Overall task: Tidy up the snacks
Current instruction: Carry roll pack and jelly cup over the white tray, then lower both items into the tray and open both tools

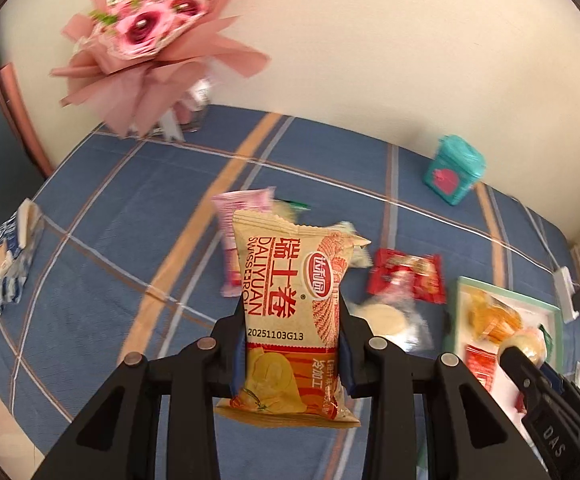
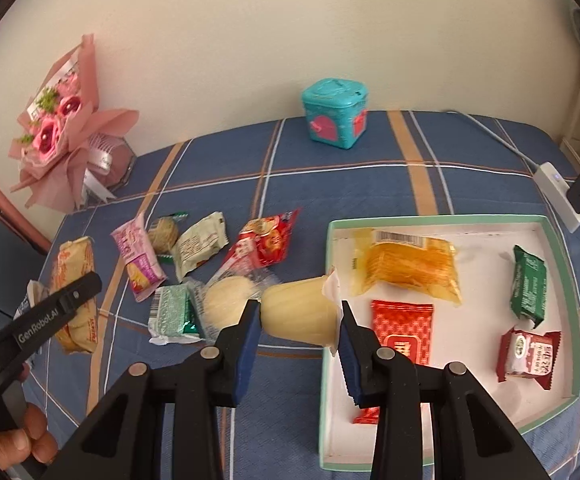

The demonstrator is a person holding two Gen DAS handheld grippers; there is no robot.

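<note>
Leaning against the cream wall at the far left of the blue plaid tablecloth (image 2: 330, 184), a pink-wrapped bouquet (image 2: 55, 132) stood well apart from the snacks. Nearer the front, the left gripper (image 1: 292, 344) had its two jaws pressed against the sides of a tan Swiss roll packet (image 1: 290, 316), which stood upright between the blue pads and clear of the cloth. To the right of that packet lay a loose cluster on the cloth: a pink packet (image 2: 137, 260), a round biscuit in a green-ended wrapper (image 2: 163, 234), a cream packet (image 2: 199, 246), a green-and-white packet (image 2: 171, 312), a pale round cake in clear film (image 2: 225, 304) and a red packet (image 2: 265, 240), several of them touching or overlapping. Just right of these, the right gripper (image 2: 300, 316) was closed on a pale yellow jelly cup (image 2: 302, 312), one pad at each end of it; the cup lay on its side, held in the air beside the left wall of the tray. A teal tin (image 2: 334, 114) sat near the wall at the back. Further right, the white tray with a green rim (image 2: 442, 219) held an orange-yellow packet (image 2: 410, 268), a red packet with a white pattern (image 2: 404, 328), a dark green packet (image 2: 528, 280) and a red-and-white packet (image 2: 528, 354), each lying apart from the others. At the far right edge a white power strip (image 2: 558, 192) rested on the cloth.
</note>
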